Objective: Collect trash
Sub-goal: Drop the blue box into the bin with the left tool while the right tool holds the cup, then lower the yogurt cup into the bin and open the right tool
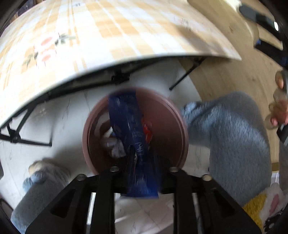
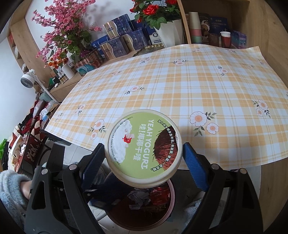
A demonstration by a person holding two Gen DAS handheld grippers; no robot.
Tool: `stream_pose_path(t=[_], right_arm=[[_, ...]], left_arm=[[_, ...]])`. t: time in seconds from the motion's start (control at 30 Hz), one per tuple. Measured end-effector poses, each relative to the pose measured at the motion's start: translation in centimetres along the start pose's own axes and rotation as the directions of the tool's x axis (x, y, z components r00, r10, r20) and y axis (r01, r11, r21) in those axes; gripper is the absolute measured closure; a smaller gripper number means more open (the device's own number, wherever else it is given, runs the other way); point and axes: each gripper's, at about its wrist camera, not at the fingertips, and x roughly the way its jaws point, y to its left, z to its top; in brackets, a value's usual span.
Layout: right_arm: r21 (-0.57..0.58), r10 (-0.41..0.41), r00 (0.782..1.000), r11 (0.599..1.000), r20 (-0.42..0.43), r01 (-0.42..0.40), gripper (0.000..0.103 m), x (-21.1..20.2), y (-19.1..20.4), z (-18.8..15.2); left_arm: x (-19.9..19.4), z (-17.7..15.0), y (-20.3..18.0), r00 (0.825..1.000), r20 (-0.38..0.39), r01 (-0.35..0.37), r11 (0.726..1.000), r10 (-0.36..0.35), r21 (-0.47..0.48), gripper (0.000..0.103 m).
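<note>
We are at the drop: the left gripper (image 1: 142, 153), jaws narrowly parted, has the blue foil wrapper (image 1: 131, 126) between them above the round pink plastic bin (image 1: 178, 115). Our right gripper (image 2: 144, 153) clamps the green-lidded yoghurt tub (image 2: 144, 144) wide (bin below); next, release.

We see a table (image 2: 180, 93) covered with a yellow and white checked cloth printed with small flowers. Behind the table runs a wooden shelf (image 2: 198, 10) against a white wall, crowded with blue boxes (image 2: 124, 41). On that shelf, beyond the table's far edge, stand a pot of red roses (image 2: 156, 12), a spray of pink blossoms (image 2: 59, 27) and a stack of paper cups (image 2: 195, 27). Left of the table a small white fan (image 2: 27, 81) sits on a stand. Under the table we see black folding legs (image 1: 187, 73) and a pale tiled floor (image 1: 59, 117), turning to wood (image 1: 234, 75) beyond the table's right end. Daylight is soft and even.
</note>
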Motion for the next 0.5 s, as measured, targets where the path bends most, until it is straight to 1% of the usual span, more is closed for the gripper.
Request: stream_pose_path(t=[0.03, 0.1, 0.13, 0.2, 0.23, 0.27, 0.33, 0.37, 0.4, 0.43, 0.5], right_arm=[[0.001, -0.001, 1.000, 1.000, 0.000, 0.001, 0.017, 0.0, 0.0, -0.1], [0.001, -0.003, 1.000, 1.000, -0.002, 0.003, 0.017, 0.0, 0.0, -0.3], [-0.004, -0.003, 1.000, 1.000, -0.003, 0.003, 0.017, -0.1, 0.0, -0.5], [-0.015, -0.006, 1.000, 1.000, -0.006, 0.006, 0.017, 0.0, 0.1, -0.9], [-0.022, -0.008, 1.000, 1.000, -0.009, 0.007, 0.017, 0.1, 0.2, -1.1], [-0.032, -0.009, 1.000, 0.999, -0.014, 0.009, 0.017, 0.3, 0.4, -1.5], [-0.051, -0.007, 1.000, 0.999, -0.018, 0.006, 0.017, 0.4, 0.9, -2.2], [-0.068, -0.004, 1.000, 0.998, -0.017, 0.003, 0.017, 0.6, 1.2, -2.6], [-0.081, -0.001, 1.000, 0.997, -0.016, -0.001, 0.017, 0.7, 1.5, -3.0], [-0.092, 0.003, 1.000, 0.996, -0.018, -0.004, 0.017, 0.8, 1.8, -3.4], [-0.112, 0.014, 1.000, 0.994, -0.027, -0.017, 0.017, 1.2, 2.4, -4.5]], left_arm=[[-0.5, 0.2, 0.2, 0.999, 0.041, -0.005, 1.000, 0.006, -0.012, 0.053], [-1.6, 0.4, 0.6, 0.994, 0.112, 0.000, 0.999, 0.005, -0.040, 0.043], [-2.7, 0.3, 0.9, 0.987, 0.163, 0.016, 0.998, -0.005, -0.062, 0.038], [-4.5, 0.3, 1.3, 0.972, 0.234, 0.015, 0.996, 0.006, -0.087, 0.030], [-5.9, 0.0, 1.6, 0.958, 0.286, 0.007, 0.995, 0.021, -0.098, 0.028], [-6.8, -0.2, 1.7, 0.947, 0.320, -0.003, 0.995, 0.036, -0.103, 0.026], [-9.0, -0.8, 2.0, 0.913, 0.399, -0.040, 0.992, 0.085, -0.120, 0.017], [-10.1, -1.3, 2.2, 0.891, 0.438, -0.067, 0.989, 0.119, -0.132, 0.015], [-10.8, -1.6, 2.3, 0.876, 0.461, -0.086, 0.986, 0.142, -0.141, 0.011], [-12.0, -2.1, 2.6, 0.849, 0.496, -0.119, 0.980, 0.183, -0.158, 0.010], [-13.3, -2.9, 2.8, 0.814, 0.533, -0.156, 0.972, 0.228, -0.178, 0.009]])
